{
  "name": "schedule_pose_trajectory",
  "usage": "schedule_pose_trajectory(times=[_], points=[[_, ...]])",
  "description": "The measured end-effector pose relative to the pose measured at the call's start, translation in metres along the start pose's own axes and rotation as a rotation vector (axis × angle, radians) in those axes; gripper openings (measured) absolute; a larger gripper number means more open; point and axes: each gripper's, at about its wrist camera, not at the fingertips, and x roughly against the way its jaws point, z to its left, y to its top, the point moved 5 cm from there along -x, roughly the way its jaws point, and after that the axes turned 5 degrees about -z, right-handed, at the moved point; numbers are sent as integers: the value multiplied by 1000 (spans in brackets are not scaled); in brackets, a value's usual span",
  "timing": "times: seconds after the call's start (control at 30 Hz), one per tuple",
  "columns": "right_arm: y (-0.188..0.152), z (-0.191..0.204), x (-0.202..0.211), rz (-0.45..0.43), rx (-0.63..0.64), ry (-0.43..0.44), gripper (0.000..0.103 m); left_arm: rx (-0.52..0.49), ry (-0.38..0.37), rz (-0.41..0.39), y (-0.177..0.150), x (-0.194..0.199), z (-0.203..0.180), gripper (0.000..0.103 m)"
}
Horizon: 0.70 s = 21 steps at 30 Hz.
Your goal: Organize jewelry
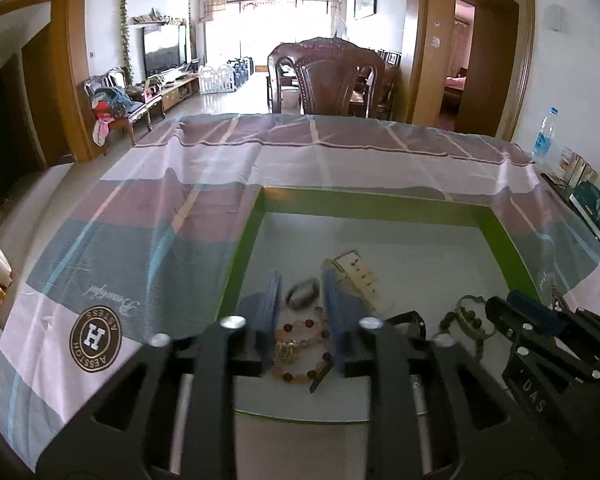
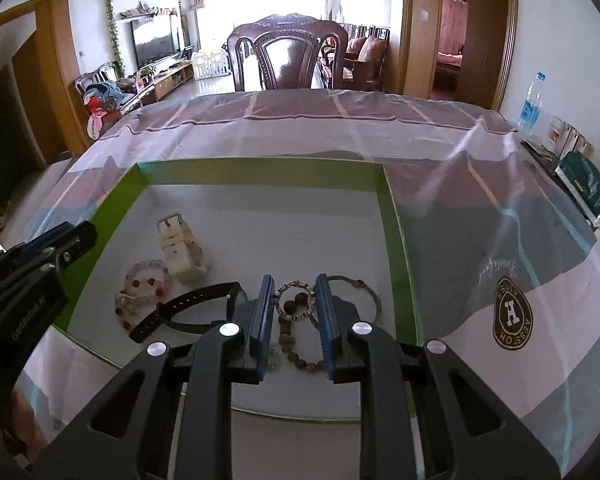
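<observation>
Both grippers hang over a shallow green-walled box [image 2: 396, 216] with a pale floor, which sits on a striped tablecloth [image 1: 148, 216]. Seen from its own camera, the left gripper [image 1: 302, 300] has its blue pads parted by a narrow gap and nothing pinched; the pads stand on either side of a pink and red bead bracelet [image 1: 302, 350] that lies on the box floor, and a small dark oval piece [image 1: 303, 295] shows at the gap's far end, too blurred to identify. Whether the pads touch the beads cannot be told. Just right of that gripper lies a cream watch [image 1: 358, 276], its strap running toward the far side. In the right camera's view, the right gripper [image 2: 294, 302] is likewise only slightly parted, its pads bracketing a patterned ring [image 2: 295, 298] and a string of brown beads [image 2: 296, 350] that trails toward the near wall; no squeeze on either is visible. A thin metal bangle [image 2: 370, 294] lies just right of this gripper, partly behind its right finger. A black strap [image 2: 188, 310] curves across the floor to its left, with the pink bracelet and the cream watch beyond it. All the jewellery sits in the near half of the box. A dark wooden chair [image 2: 288, 60] stands at the far edge of the table, and a water bottle [image 2: 532, 100] stands at the far right.
</observation>
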Motion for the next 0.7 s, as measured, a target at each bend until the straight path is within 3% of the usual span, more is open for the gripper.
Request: schedule_pose_trajectory(times=[0.07,0.23,0.37,0.53,0.7], points=[[-1,1,7,-13,8,1,43,-9,8,-12,-1,5,1,51],[-3,2,45,-110,26,-16,59,-17,44,-101,-5,42,8,70],[-16,-2,92,-238,21,-27,78,-55,99,-186,-27,88,15,76],[-36,-7,124,-286,28,-53,79,-50,140,-237,-51,129,23,76],[-59,-12,158,-373,2,-126,99,-75,132,-311,-72,169,16,90]])
